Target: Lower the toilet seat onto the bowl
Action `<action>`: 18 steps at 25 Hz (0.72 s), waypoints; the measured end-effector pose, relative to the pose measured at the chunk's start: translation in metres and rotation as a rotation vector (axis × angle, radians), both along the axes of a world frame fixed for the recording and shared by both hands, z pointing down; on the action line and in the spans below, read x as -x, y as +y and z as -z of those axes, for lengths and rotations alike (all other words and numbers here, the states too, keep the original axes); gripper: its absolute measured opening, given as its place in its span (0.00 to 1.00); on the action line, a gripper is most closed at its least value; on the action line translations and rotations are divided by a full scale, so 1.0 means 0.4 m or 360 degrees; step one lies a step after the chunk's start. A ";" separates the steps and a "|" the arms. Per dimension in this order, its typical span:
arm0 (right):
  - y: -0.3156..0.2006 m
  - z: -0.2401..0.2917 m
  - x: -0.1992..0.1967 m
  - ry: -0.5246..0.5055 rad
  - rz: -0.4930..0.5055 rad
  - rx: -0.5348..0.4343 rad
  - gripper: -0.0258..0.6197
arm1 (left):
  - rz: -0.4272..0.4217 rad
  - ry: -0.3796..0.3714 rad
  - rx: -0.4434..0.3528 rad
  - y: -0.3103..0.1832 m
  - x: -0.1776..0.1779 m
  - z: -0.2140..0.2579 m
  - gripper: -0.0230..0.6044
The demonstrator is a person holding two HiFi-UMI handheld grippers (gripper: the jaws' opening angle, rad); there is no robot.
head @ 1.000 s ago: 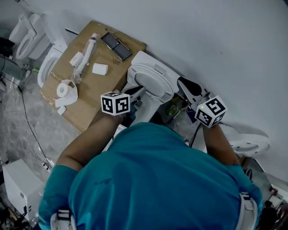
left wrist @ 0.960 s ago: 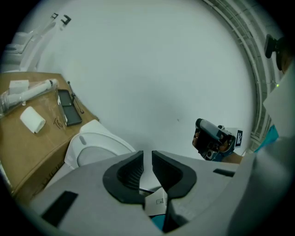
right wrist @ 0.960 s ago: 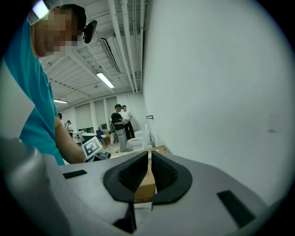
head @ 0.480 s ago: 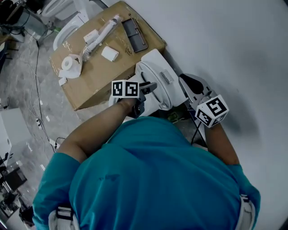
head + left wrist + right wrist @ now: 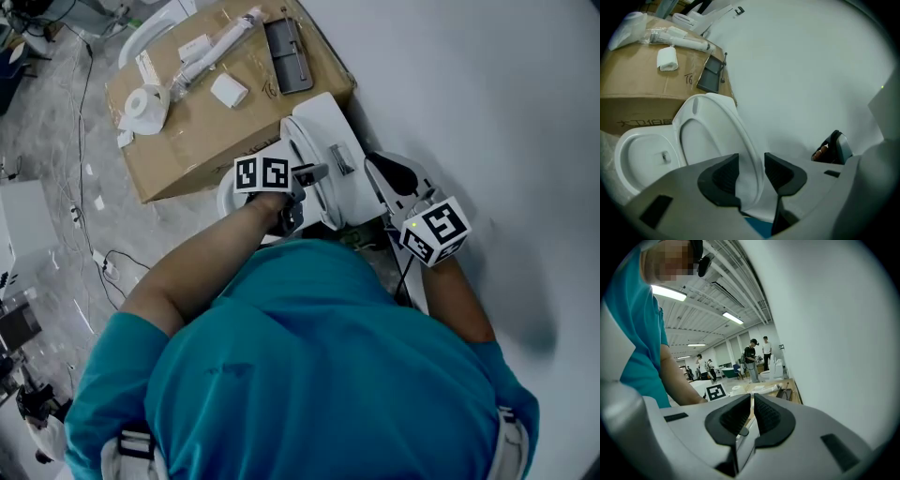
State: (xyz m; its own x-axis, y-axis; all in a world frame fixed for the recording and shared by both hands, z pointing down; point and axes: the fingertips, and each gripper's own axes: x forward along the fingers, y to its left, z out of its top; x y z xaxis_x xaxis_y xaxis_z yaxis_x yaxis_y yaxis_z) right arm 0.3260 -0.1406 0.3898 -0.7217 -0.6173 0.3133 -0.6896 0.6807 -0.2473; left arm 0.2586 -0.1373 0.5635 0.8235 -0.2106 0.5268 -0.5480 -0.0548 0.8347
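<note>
A white toilet stands against the wall. Its seat (image 5: 712,136) is tilted up over the bowl (image 5: 640,152), with the lid behind it. My left gripper (image 5: 751,161) straddles the seat's near edge; its jaws are opening, the white rim sits between them and the pads stand off it. From the head view the left gripper (image 5: 305,175) is at the raised seat (image 5: 323,155). My right gripper (image 5: 377,167) hangs beside the toilet near the wall. In its own view the right gripper (image 5: 753,401) has jaws almost together with nothing in them.
A cardboard box (image 5: 197,131) stands left of the toilet, touching it, with a tape roll (image 5: 150,97), a white tube part and a dark flat case (image 5: 289,56) on top. Cables run over the floor (image 5: 56,225). The white wall (image 5: 487,112) is close on the right.
My left gripper has gone from the toilet's front up to the raised seat's edge. The head view has swung, so the box now lies further up-left. The right gripper has barely moved.
</note>
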 end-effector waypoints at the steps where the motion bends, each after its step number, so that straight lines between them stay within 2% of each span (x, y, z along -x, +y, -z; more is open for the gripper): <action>1: -0.002 -0.005 0.000 0.0002 0.0014 0.0005 0.04 | 0.0014 0.0001 0.0000 -0.001 0.000 -0.003 0.31; 11: -0.027 -0.029 0.024 0.0012 0.0093 0.0032 0.04 | 0.0075 0.0122 -0.0046 0.001 0.006 0.005 0.23; 18: -0.029 -0.035 0.047 0.0020 0.0122 0.0034 0.04 | 0.0073 0.0190 -0.0064 0.009 0.011 0.019 0.13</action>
State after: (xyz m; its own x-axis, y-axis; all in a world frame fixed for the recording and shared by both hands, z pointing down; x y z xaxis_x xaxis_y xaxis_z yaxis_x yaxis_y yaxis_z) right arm 0.3070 -0.1520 0.4036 -0.7624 -0.5537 0.3351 -0.6389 0.7262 -0.2537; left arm 0.2541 -0.1338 0.5558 0.8688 -0.2685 0.4160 -0.4475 -0.0666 0.8918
